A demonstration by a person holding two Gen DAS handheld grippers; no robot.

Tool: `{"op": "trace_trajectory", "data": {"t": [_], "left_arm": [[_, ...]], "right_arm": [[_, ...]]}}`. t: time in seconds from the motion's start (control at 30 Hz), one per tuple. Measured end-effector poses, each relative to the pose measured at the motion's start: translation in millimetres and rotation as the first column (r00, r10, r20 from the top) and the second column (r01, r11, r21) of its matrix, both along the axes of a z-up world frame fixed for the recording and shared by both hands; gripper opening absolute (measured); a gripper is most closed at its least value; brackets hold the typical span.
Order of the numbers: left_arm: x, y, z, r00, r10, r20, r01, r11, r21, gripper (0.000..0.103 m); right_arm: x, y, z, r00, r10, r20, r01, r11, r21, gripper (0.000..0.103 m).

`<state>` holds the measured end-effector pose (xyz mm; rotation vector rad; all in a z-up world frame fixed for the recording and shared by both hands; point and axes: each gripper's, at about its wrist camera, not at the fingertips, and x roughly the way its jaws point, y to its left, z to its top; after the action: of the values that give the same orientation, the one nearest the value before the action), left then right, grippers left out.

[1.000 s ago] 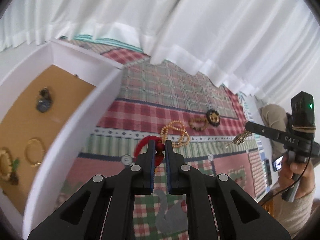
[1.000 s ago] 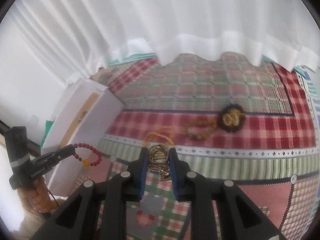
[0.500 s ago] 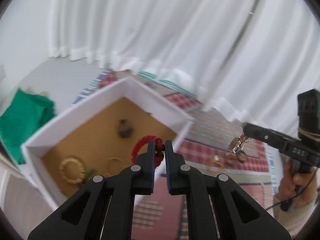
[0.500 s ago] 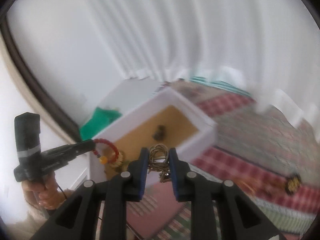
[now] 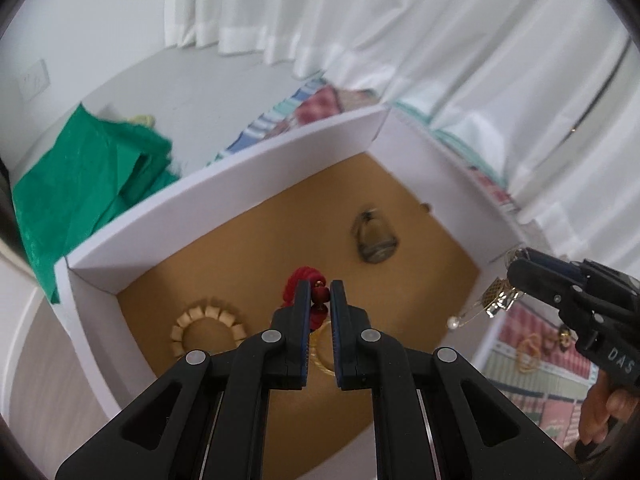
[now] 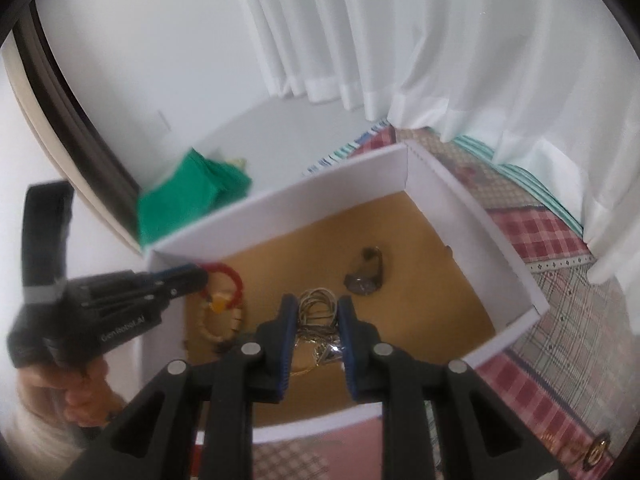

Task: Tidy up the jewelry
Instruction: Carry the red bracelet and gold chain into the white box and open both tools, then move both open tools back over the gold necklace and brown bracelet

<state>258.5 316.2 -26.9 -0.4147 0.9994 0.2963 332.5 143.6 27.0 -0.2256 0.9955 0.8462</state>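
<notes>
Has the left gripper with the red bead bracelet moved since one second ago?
Yes. The left gripper, shut on the red bead bracelet, went from above the plaid cloth to above the white box.

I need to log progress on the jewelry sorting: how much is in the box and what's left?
Done: a cream bead bracelet, a gold bangle and a dark pendant lie in the white box.
In hand: the left gripper holds a red bead bracelet over the box, and the right gripper holds a chain bundle there.
Left: gold pieces remain outside on the plaid cloth.
</notes>
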Motion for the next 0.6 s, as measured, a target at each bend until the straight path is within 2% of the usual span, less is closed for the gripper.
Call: {"op": "trace_trajectory", "data": {"t": [0.17, 0.27, 0.3, 0.33, 0.37, 0.4, 0.5, 0.6], "left_arm": [[11.6, 4.2, -21.1, 0.999, 0.018, -0.034, -0.017, 1.000, 0.012, 0.007], [17.6, 1.8, -30.8, 0.999, 0.019, -0.049, -0.017, 0.999, 0.035, 0.012], [17.2, 0.1, -32.7, 0.998, 0.024, -0.058, -0.022, 0.999, 0.049, 0.028], [15.5, -1.1, -32.2, 0.998, 0.029, -0.061, -0.025, 0.998, 0.054, 0.048], [11.9, -2.8, -29.9, 0.998, 0.032, -0.049, -0.029, 0.998, 0.057, 0.056], [7.6, -5.4, -26.1, 0.999, 0.033, -0.033, -0.031, 0.997, 0.066, 0.063], [-2.2, -14.2, -16.1, 1.000, 0.025, -0.008, -0.024, 0.995, 0.092, 0.067], [-17.4, -36.0, 1.1, 0.999, -0.004, 0.040, 0.000, 0.994, 0.109, 0.077]], "right_arm": [[4.9, 23.6, -27.6, 0.999, 0.004, 0.032, -0.002, 0.997, -0.074, 0.021], [5.5, 32.7, -37.8, 1.000, 0.019, 0.024, -0.017, 0.996, -0.083, 0.023], [4.7, 34.0, -39.0, 0.999, 0.019, 0.027, -0.017, 0.996, -0.084, 0.029], [4.2, 35.1, -39.5, 0.999, 0.017, 0.034, -0.014, 0.996, -0.084, 0.037], [2.9, 35.5, -38.3, 0.999, 0.010, 0.049, -0.006, 0.996, -0.084, 0.053], [0.7, 34.0, -35.1, 0.997, 0.001, 0.071, 0.005, 0.997, -0.078, 0.058], [-4.4, 26.5, -24.4, 0.994, -0.016, 0.111, 0.023, 0.998, -0.060, 0.058], [-13.2, 5.1, -11.9, 0.989, -0.049, 0.142, 0.055, 0.998, -0.035, 0.059]]}}
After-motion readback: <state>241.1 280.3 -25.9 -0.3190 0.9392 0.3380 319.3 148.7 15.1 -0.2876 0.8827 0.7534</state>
